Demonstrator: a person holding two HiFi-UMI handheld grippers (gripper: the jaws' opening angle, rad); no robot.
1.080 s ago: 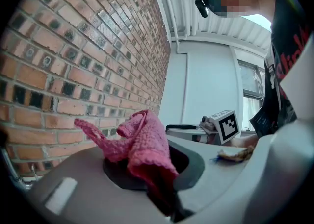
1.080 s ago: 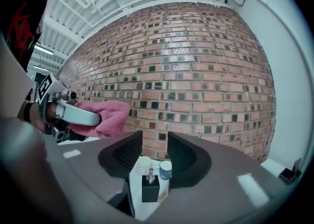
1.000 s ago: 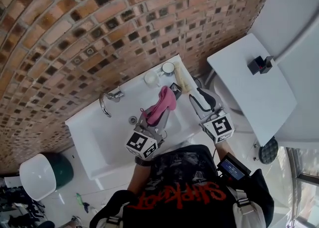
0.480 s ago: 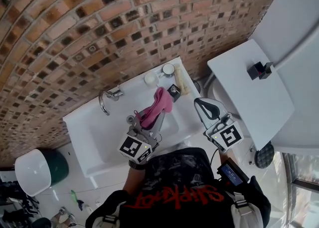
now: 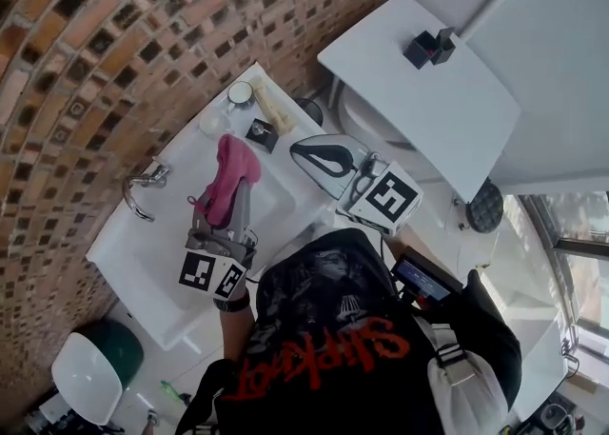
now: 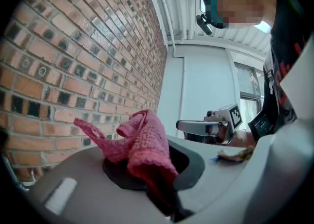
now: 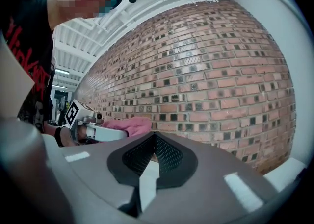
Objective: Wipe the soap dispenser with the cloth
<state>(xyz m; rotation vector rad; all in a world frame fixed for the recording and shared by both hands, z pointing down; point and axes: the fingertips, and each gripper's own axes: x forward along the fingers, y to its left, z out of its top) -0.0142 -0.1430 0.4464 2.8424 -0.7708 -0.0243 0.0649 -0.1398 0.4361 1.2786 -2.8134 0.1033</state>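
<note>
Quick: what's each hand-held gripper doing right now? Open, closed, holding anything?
Left hand-held gripper: closed on the pink cloth.
Right hand-held gripper: closed, nothing between its jaws.

White washbasin (image 5: 143,254), faucet (image 5: 141,186) at its back, cup (image 5: 240,93) and dark soap dispenser (image 5: 261,133) on its ledge

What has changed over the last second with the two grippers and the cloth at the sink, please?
The right gripper has just closed its jaws. A second ago they stood apart; now they meet with nothing between them, so it took hold of nothing. The left gripper still grips the pink cloth above the sink, much as before.
</note>
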